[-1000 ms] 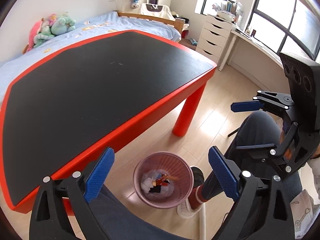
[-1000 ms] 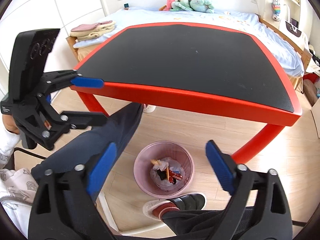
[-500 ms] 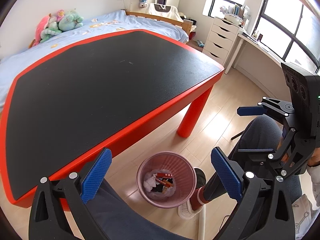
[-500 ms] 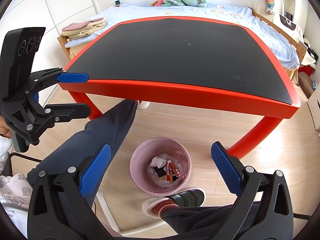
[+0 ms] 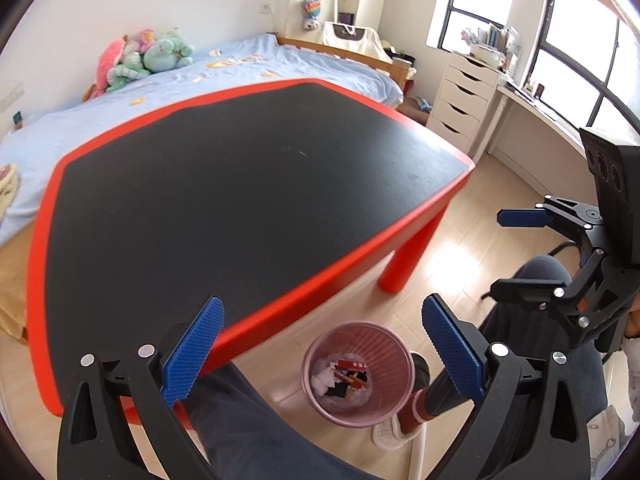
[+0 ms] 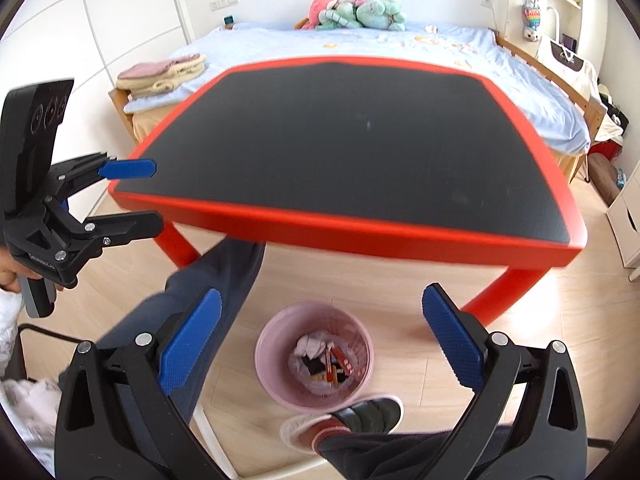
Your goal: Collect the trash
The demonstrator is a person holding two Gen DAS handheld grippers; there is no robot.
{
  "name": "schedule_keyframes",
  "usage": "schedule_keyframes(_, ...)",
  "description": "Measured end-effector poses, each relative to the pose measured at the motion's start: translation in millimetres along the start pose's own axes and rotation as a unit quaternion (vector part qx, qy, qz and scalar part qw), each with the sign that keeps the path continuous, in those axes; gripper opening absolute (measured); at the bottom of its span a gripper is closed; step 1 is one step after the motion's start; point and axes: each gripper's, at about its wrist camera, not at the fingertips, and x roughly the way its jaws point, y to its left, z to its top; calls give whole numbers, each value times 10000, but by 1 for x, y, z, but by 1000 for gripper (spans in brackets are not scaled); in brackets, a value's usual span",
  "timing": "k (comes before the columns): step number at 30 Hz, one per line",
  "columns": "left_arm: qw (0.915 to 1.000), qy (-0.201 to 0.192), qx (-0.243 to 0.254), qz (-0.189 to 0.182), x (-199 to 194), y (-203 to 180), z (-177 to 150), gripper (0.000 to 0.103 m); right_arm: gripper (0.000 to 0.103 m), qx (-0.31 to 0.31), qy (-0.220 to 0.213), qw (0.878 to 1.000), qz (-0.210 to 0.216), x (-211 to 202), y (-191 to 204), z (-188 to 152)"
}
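Several scraps of trash (image 5: pixel 345 378) lie in the pink bin (image 5: pixel 357 413) on the floor beside the red table (image 5: pixel 256 312), between the person's legs. Both tools hang above it: the right gripper (image 6: pixel 320 344), whose jaws have just been opening, stands wide apart and bare; the left gripper (image 5: pixel 320 354) gapes likewise, gripping nothing. Only the left view shows the window and white drawers (image 5: pixel 460 104); only the right view shows folded blankets (image 6: pixel 162 74).
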Motion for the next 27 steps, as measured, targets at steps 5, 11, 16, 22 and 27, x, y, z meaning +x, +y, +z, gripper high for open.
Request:
schedule_keyframes(5, 9992, -223, -133, 291, -12, 18, 19, 95, 99, -23, -228, 9996, -170, -7, -4, 34)
schedule_keyframes(11, 9976, -425, -263, 474, -21, 37, 36, 95, 100, -100, -542, 9981, -269, -13, -9, 71)
schedule_keyframes(16, 9965, -417, -442, 578, -21, 49, 46, 96, 100, -85, -704, 9971, -279, -11, -15, 96)
schedule_keyframes(22, 9939, -461, -692, 721, -21, 63, 53, 97, 100, -77, -763, 9967, -271, -3, -19, 117)
schedule_keyframes(27, 9922, -477, -881, 736, -22, 72, 55, 97, 100, -90, -755, 9968, -239, 2, -17, 123)
